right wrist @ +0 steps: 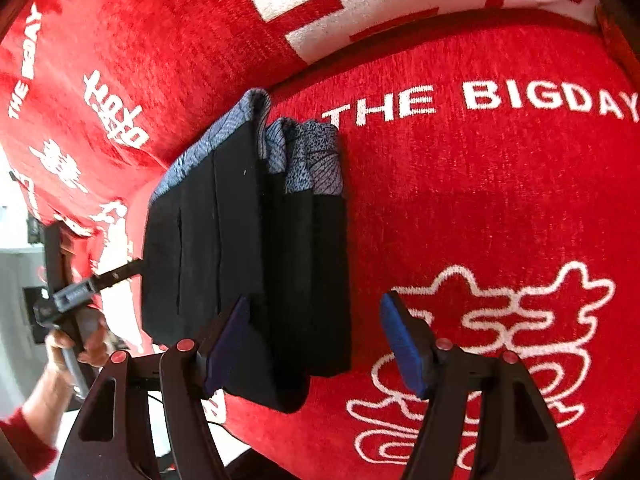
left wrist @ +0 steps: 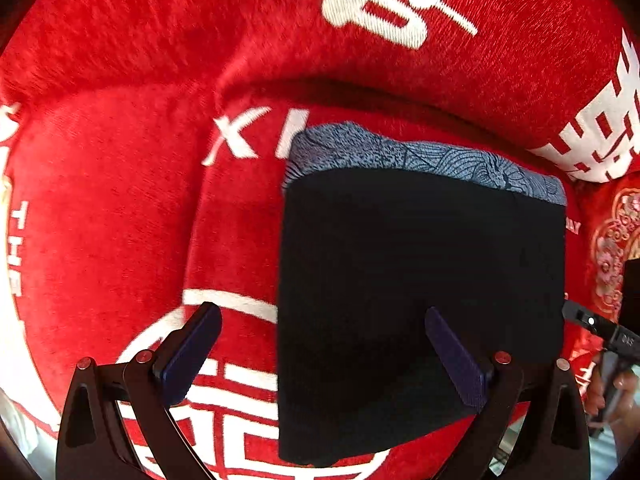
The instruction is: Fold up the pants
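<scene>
The pants [left wrist: 420,280] are dark navy with a blue patterned waistband, folded into a compact rectangle on the red sofa seat. In the right wrist view the pants [right wrist: 248,264] show stacked folded layers. My left gripper [left wrist: 320,356] is open and empty, its fingers straddling the pants' left near edge, just above the cloth. My right gripper [right wrist: 316,344] is open and empty, over the near right corner of the bundle. The left gripper also shows in the right wrist view [right wrist: 80,292] at the far left, held by a hand.
The red plush sofa cover [right wrist: 500,208] with white lettering covers seat and backrest [left wrist: 160,28]. The seat's front edge lies near the bottom left in the right wrist view. The right gripper's tip [left wrist: 596,328] shows at the right edge of the left wrist view.
</scene>
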